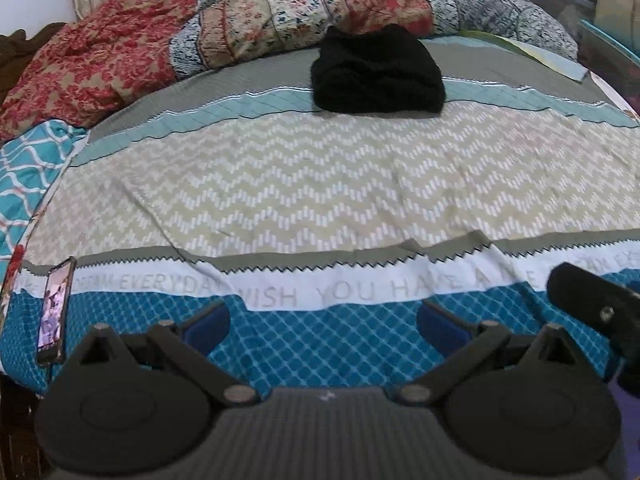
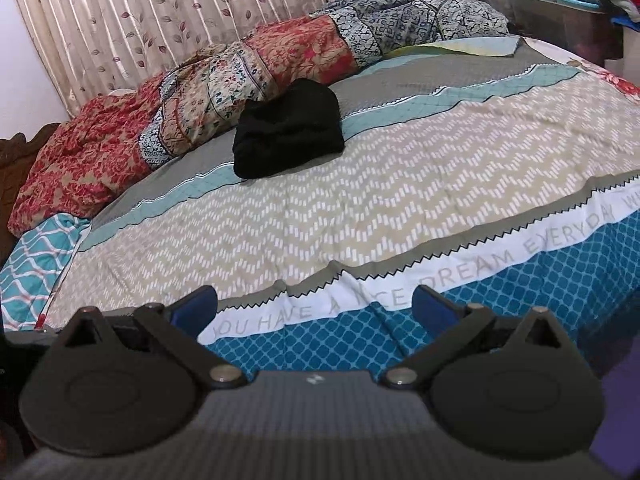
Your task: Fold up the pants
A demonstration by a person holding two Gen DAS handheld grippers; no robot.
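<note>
Left wrist view: the left gripper (image 1: 323, 326) hangs over the near edge of the bed, its 2 blue-padded fingers (image 1: 210, 320) spread wide with nothing between them. The black pants (image 1: 378, 74) lie far across the bedsheet (image 1: 304, 184), already folded into a compact bundle on the grey and teal bands, just in front of the rumpled floral quilt (image 1: 280, 20); their folds are too dark to make out. A phone (image 1: 56, 314) lies near the sheet's left edge, its screen blurred. At the right border a black part of the right gripper (image 1: 592, 308) is cut off.

In the right wrist view the right gripper (image 2: 316, 312) also has its fingers (image 2: 430, 306) wide apart and holds nothing, well apart from the pants (image 2: 288, 136). The sheet's printed lettering (image 2: 400, 292) is partly hidden by wrinkles and the fingers. Behind the quilt (image 2: 224, 80) hangs a leaf-patterned curtain (image 2: 180, 20).
</note>
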